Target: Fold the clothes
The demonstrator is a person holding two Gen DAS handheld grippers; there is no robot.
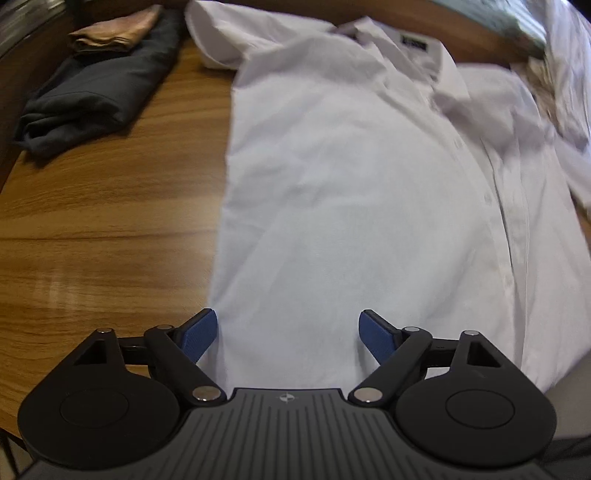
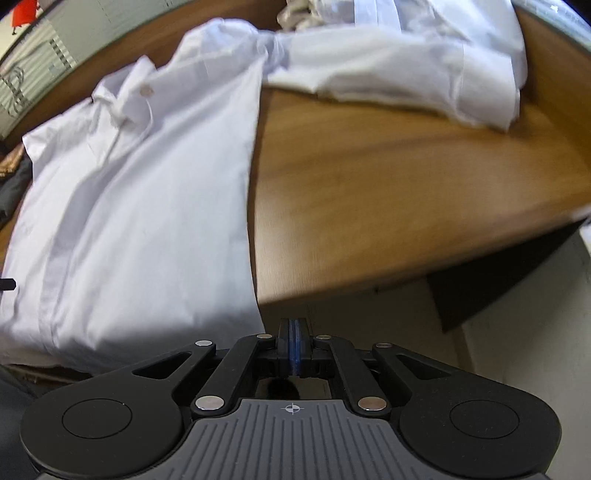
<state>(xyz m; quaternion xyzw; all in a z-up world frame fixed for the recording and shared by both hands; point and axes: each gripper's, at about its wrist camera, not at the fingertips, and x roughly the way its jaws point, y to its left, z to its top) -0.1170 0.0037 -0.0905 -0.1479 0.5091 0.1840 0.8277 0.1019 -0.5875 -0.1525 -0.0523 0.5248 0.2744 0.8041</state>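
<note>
Left tongs (image 1: 288, 334) spread wide, nothing between the pads, poised over the hem of the white shirt (image 1: 351, 192) at the near edge of the surface (image 1: 92, 229), likely lined up to take the hem. Right tongs (image 2: 294, 345) pressed together, nothing visibly pinched, sitting just off the near edge beside the shirt's side, so idle for now by the look of it. Shirt lies buttoned-side up, hem draped a little over the near edge, collar toward the far edge; both long sides run straight, which fits sides tucked in or just laid flat, can't tell which. Sleeve (image 2: 388, 74) trails out toward the far right corner. Far left corner: dark folded garment (image 1: 99, 88) with a tan folded piece (image 1: 114, 31) on top, parked as a done-looking stack. Far right: more white cloth (image 2: 443, 18), heaped. Count: 2 tongs, 1 shirt in work, 2 folded items, 1 unfolded heap (piece count unclear).
</note>
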